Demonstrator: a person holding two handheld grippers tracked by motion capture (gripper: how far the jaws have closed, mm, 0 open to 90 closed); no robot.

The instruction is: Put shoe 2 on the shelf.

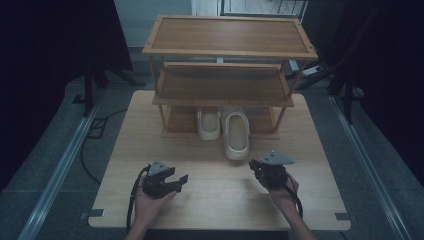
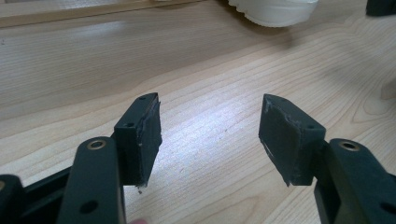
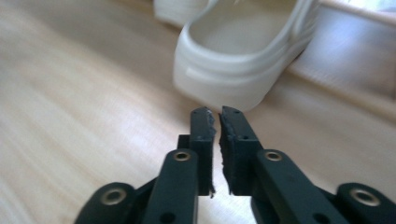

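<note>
Two white clog shoes stand at the foot of a wooden three-tier rack (image 1: pixel 223 52). One shoe (image 1: pixel 208 124) is tucked under the lowest shelf. The other shoe (image 1: pixel 237 136) pokes out onto the table with its heel toward me. My right gripper (image 1: pixel 253 165) hovers just right of that heel. In the right gripper view its jaws (image 3: pixel 216 114) are almost touching with nothing between them, and the heel (image 3: pixel 233 70) is close ahead. My left gripper (image 1: pixel 182 180) rests low at the front left, pointing right. Its jaws (image 2: pixel 210 126) stand wide open over bare wood, with the shoe (image 2: pixel 275 11) far off.
The light wooden table (image 1: pixel 145 130) has free room on both sides of the rack and across its front. Dark curtains hang left and right. A cable (image 1: pixel 95 150) and metal floor rails run beside the table.
</note>
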